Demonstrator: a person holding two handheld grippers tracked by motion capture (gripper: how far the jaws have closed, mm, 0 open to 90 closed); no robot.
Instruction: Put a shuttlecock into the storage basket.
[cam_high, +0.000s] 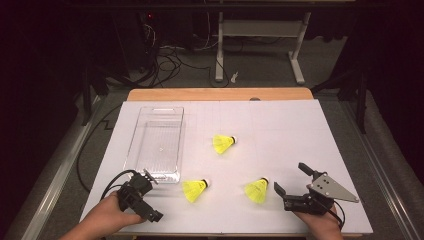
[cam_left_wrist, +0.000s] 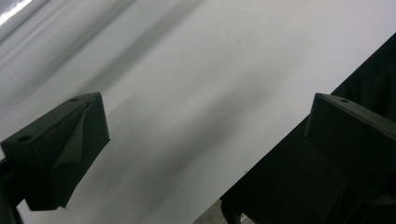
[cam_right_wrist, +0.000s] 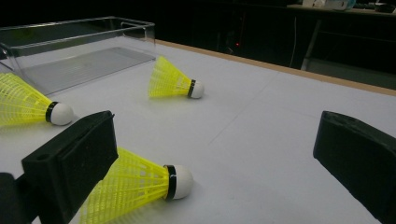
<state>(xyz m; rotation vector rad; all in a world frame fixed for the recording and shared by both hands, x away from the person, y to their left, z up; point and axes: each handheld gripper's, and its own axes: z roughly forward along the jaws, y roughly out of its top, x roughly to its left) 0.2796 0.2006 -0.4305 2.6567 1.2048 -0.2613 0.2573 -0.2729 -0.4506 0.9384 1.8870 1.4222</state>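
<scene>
Resting on the table (cam_high: 280, 125), both claws gape empty — left claw (cam_high: 150, 200), right claw (cam_high: 291, 178) beside a shuttlecock (cam_high: 257, 190).

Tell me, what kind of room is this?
Probably a lab or workshop: a white-covered work table, tangled black cables on the floor, and a black hand-held gripper in each hand.

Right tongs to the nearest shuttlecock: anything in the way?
Nothing visible. The right tongs are open, and the nearest shuttlecock lies on its side just to their left, with only bare white table between. In the right gripper view it sits partly behind one jaw. The other two shuttlecocks lie farther off.
</scene>
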